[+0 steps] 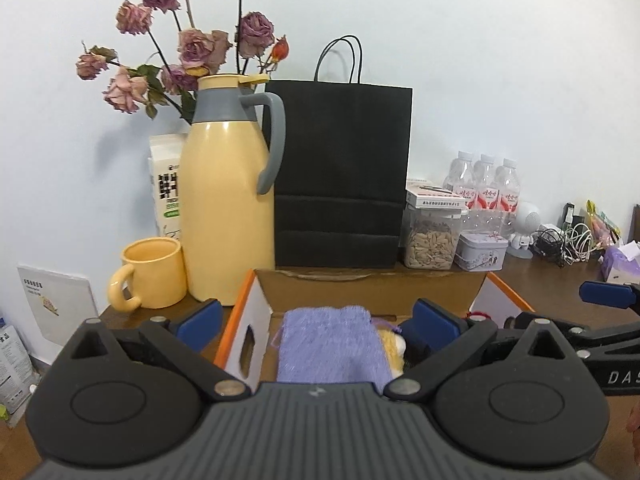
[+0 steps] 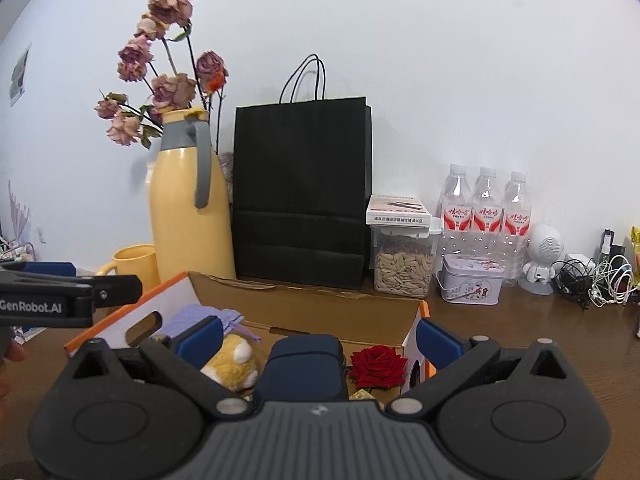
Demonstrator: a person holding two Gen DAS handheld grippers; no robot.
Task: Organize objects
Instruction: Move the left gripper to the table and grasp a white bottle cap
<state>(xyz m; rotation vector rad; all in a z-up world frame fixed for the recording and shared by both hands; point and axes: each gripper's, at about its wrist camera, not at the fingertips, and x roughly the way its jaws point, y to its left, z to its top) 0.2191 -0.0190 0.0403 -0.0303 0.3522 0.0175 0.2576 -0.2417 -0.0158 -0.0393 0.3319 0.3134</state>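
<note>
Nearest us, both the left gripper [image 1: 318,326] and right gripper [image 2: 320,342] have jaws released, empty, above the cardboard box [image 2: 312,306]. Inside it: a soft, light purple pouch [image 1: 332,344], plush toy [image 2: 234,364], navy case [image 2: 302,368], fragile red rose [image 2: 378,366]; we'd pinch the pouch mid-body.

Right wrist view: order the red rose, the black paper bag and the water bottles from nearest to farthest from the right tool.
Measured from the right tool, which is open and empty:
1. Red rose, inside the cardboard box just ahead of the tool, right of centre.
2. Black paper bag, standing behind the box, centre.
3. Water bottles, by the back wall, far right.
</note>
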